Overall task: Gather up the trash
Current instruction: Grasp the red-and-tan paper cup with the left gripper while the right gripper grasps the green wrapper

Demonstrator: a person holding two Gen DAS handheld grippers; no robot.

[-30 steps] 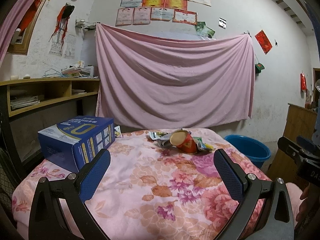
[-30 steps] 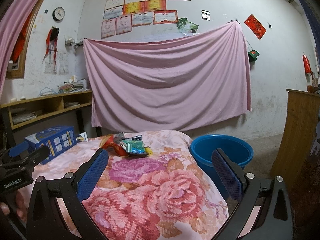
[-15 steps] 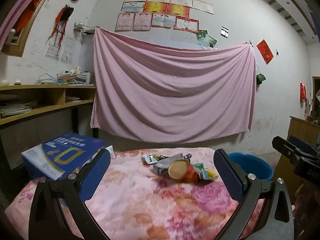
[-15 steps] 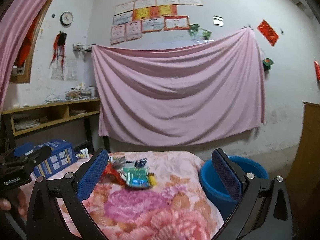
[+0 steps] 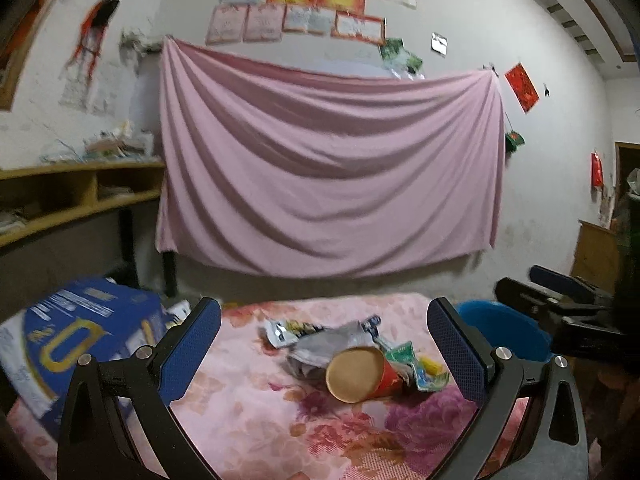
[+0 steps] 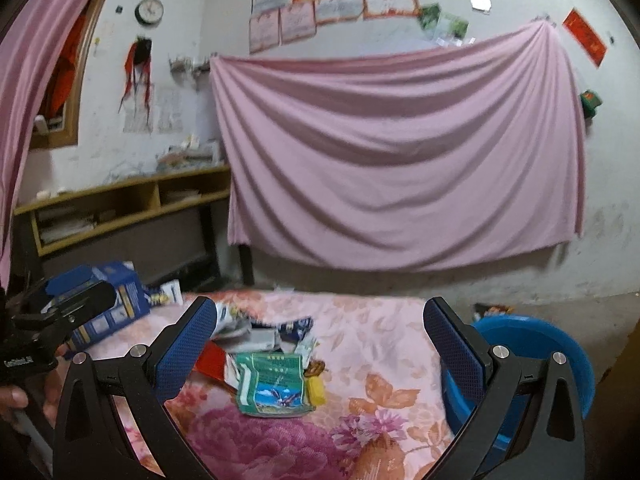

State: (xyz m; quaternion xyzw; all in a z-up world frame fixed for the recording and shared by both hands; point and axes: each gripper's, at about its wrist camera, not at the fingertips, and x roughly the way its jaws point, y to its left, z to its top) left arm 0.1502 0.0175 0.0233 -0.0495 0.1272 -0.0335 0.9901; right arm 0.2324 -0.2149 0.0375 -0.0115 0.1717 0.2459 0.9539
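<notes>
Two sets of tongs, left tongs (image 5: pixel 324 350) and right tongs (image 6: pixel 320 346), are held wide open and empty above the table (image 6: pixel 384 320). Trash (image 5: pixel 356 356) is heaped mid-table, near the blue basin (image 6: pixel 536 344). Light wrappers could be scattered if the paper cup (image 5: pixel 360 374) is nudged.

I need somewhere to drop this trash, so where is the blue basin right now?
The blue basin sits on the floor off the right edge of the flowered table, low right in both wrist views, right of the trash pile.
</notes>
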